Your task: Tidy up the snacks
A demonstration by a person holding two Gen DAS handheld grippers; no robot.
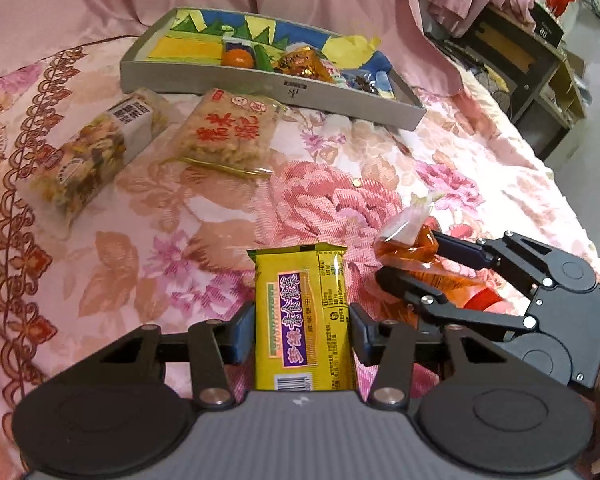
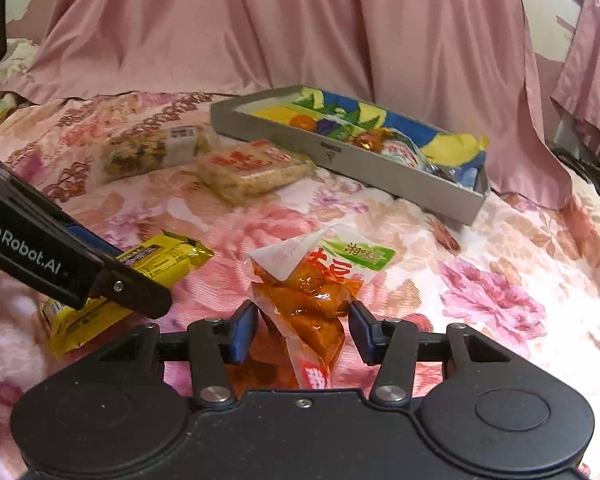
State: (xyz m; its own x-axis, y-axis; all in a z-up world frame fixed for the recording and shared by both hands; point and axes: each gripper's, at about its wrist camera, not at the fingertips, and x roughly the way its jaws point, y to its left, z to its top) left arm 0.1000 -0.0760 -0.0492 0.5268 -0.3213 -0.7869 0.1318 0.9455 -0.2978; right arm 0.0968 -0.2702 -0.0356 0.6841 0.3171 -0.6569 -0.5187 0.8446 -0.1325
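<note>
My left gripper point(image 1: 302, 330) is shut on a yellow snack pack point(image 1: 304, 312) with a purple label, just above the floral bedspread. My right gripper point(image 2: 302, 330) is shut on an orange snack pouch point(image 2: 312, 300); it shows in the left wrist view point(image 1: 414, 260) holding that pouch point(image 1: 408, 240) to the right. The yellow pack point(image 2: 156, 264) and left gripper point(image 2: 132, 284) show at the left of the right wrist view. A grey tray point(image 1: 268, 84) with several snacks lies at the back; it also shows in the right wrist view point(image 2: 340, 156).
A mixed-nut pack point(image 1: 96, 152) and a rice-cracker pack point(image 1: 230, 128) lie on the bed in front of the tray; the right wrist view shows both, the nut pack point(image 2: 152, 152) and the cracker pack point(image 2: 252, 172). Pink curtains point(image 2: 300, 28) hang behind. Shelves point(image 1: 540, 68) stand at the right.
</note>
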